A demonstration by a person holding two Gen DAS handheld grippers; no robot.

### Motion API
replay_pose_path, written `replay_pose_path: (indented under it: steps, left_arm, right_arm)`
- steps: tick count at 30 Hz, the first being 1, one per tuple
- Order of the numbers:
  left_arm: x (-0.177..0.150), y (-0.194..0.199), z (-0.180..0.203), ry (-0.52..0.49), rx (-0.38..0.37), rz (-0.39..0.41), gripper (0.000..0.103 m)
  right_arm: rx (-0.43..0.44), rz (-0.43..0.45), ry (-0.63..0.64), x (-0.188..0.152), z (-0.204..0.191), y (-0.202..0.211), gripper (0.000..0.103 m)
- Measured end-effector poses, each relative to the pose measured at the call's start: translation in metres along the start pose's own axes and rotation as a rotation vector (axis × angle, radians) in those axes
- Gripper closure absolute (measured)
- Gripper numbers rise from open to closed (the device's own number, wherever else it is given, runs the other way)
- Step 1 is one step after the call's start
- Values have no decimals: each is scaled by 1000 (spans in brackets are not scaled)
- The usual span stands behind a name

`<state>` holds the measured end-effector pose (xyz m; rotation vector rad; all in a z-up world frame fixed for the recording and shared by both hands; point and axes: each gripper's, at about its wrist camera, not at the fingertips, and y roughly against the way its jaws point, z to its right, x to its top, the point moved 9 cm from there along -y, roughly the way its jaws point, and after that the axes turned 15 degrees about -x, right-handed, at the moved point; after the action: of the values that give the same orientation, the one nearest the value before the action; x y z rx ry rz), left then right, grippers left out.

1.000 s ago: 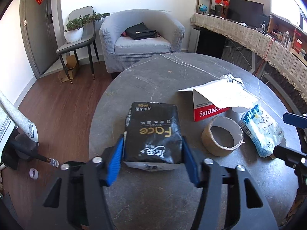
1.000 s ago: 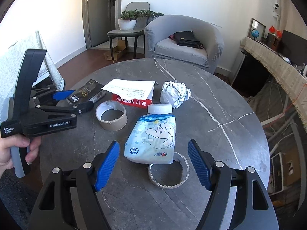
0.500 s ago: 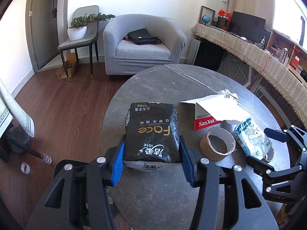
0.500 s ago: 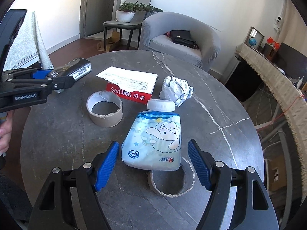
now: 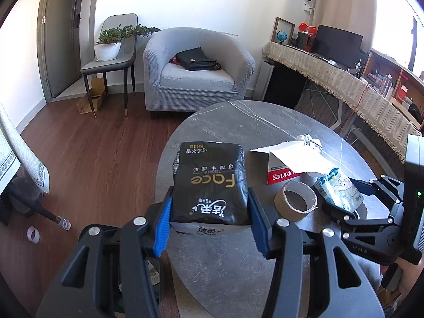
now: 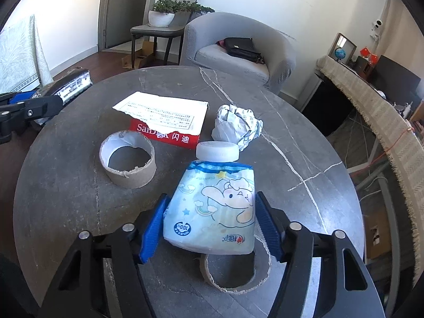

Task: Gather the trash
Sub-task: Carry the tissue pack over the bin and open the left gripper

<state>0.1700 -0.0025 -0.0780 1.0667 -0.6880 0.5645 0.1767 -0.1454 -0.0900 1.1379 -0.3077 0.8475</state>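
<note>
My left gripper (image 5: 210, 222) is shut on a black tissue pack (image 5: 210, 182) and holds it above the round grey table's (image 5: 233, 265) left edge. It also shows at the left of the right wrist view (image 6: 66, 87). My right gripper (image 6: 212, 228) is shut on a light blue wipes pouch (image 6: 214, 206) with a white cap, lying partly over a cardboard ring (image 6: 235, 278). The pouch shows in the left wrist view (image 5: 339, 190) too.
On the table (image 6: 66, 198) lie a second cardboard ring (image 6: 127, 159), a torn red SanDisk box (image 6: 167, 122) and a crumpled paper ball (image 6: 235, 124). A grey armchair (image 5: 196, 74) and a chair with a plant (image 5: 111, 53) stand beyond.
My left gripper has lifted the black pack up and back toward the table's left edge. My right gripper has moved forward and shut on the blue pouch.
</note>
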Motion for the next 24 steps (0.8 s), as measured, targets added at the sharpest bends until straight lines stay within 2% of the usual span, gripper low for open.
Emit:
replay_pose_path:
  steps: [5,13,20,24]
  left_arm:
    - [0,9,-10,11,8,13,49]
    - [-2,25,-33,43,14,27,49]
    - [-8,35,-50,52,37,24,49]
    - [-17,39,-64,54,59,7,49]
  right_arm:
    - [8,1,-25,7,3,6,54]
    - [-79,-8,-68,19,22,18,54]
    - [-54,45,-110,42,20,36,54]
    - [-7,75,-110,58,3,48,54]
